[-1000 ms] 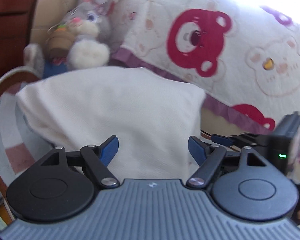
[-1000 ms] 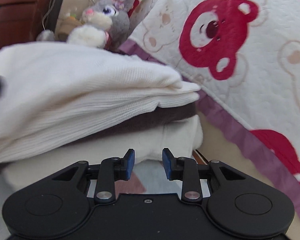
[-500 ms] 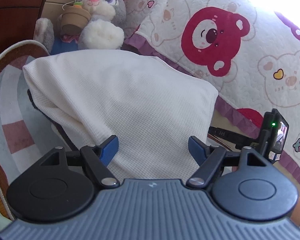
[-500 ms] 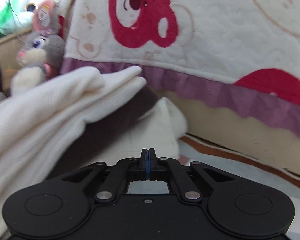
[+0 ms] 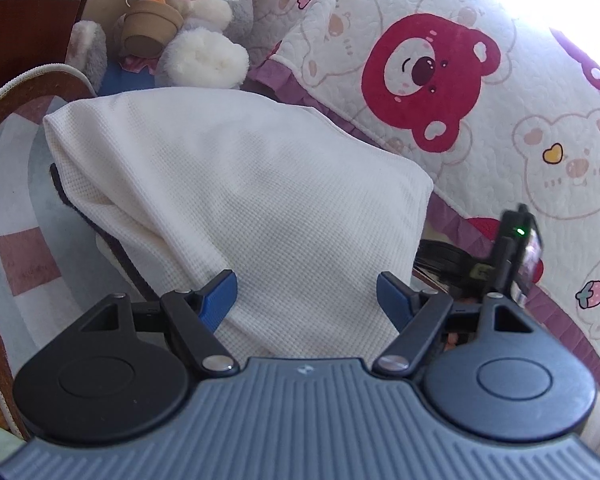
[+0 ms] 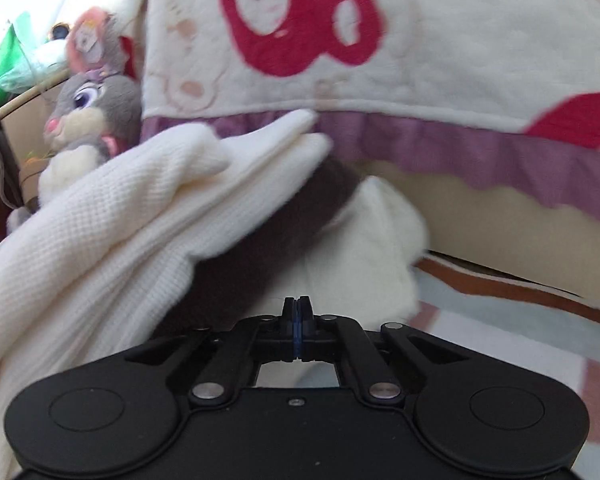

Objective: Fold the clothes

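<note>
Judging from how the pile lies, the folding itself looks done and a tidying or squaring step is in hand. A cream waffle-knit folded garment [image 5: 236, 200] is seen directly ahead of the left tool [image 5: 306, 294], lying on top of a stack that rests on a striped rug of grey, white and pink bands [image 5: 16, 216]. The blue pads of the left tool are held wide apart just above the near edge of the cream cloth, and nothing is pinched between them.

From the right wrist view the stack is read in layers: the cream knit on top, a dark brown folded garment [image 6: 300, 216] beneath it, and a fluffy white folded piece [image 6: 364, 248] at the bottom, just beyond the tip of the right tool [image 6: 297, 320]. The right tool's pads are pressed fully together, and no cloth is seen caught between them; whether the tip touches the white piece cannot be told.

Beyond the stack a quilted cream bedspread printed with red bears [image 5: 460, 92] hangs down, and a grey plush rabbit [image 5: 204, 20] sits to the far left of both tools.

The upper cream layers are seen overhanging and splayed at the corner nearest the bedspread. The next move probably calls for that corner to be nudged or pressed flush with the closed right tool while the pile is steadied from above by the left one. Care is needed so that the loose knit is not dragged off the slippery layers beneath.
</note>
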